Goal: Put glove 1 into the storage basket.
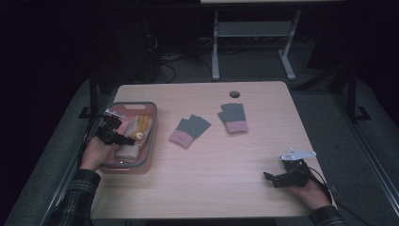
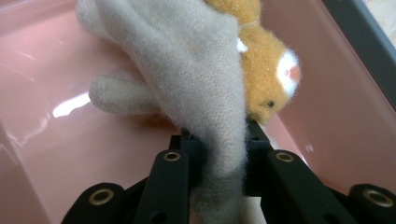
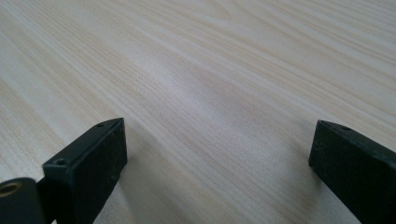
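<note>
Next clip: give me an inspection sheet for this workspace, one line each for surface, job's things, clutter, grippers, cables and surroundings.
Surface: light wooden table, round hole near far edge.
Job's things: pink bin at left with a beige glove and an orange plush glove; two grey gloves with pink cuffs, one mid-table, one farther right.
Clutter: nothing seen.
Grippers: left hand-held gripper in the bin, jaws pinching the beige glove; right hand-held gripper open over bare table.
Cables: one trailing from the right hand-held gripper.
Surroundings: dark; a desk frame behind.
</note>
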A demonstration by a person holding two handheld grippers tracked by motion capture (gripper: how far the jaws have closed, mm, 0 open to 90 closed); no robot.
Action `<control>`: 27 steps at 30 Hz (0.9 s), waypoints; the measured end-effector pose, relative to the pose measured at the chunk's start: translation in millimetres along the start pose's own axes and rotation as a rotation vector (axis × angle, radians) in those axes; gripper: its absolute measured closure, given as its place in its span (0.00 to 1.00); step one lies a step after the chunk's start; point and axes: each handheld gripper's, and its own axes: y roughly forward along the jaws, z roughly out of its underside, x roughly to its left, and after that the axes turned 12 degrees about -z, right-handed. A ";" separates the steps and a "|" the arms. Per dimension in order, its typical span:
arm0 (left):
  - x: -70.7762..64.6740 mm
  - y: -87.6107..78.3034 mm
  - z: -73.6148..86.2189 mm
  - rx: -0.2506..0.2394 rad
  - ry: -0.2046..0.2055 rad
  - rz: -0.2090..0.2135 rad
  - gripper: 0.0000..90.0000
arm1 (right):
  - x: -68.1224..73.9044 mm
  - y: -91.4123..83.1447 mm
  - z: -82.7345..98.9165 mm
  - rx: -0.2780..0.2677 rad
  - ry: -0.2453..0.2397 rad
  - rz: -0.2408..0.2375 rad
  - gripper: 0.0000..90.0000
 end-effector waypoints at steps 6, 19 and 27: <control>0.9 3.2 -2.2 0.025 0.006 -0.018 0.57 | 0.0 0.0 0.0 0.000 0.000 0.000 0.04; 3.7 -25.2 -8.5 -0.054 -0.007 -0.118 0.16 | 0.0 0.0 0.0 0.000 0.000 0.000 0.04; -12.5 -46.9 -17.6 -0.156 0.004 -0.065 0.16 | 0.0 0.0 0.0 0.000 0.000 0.000 0.04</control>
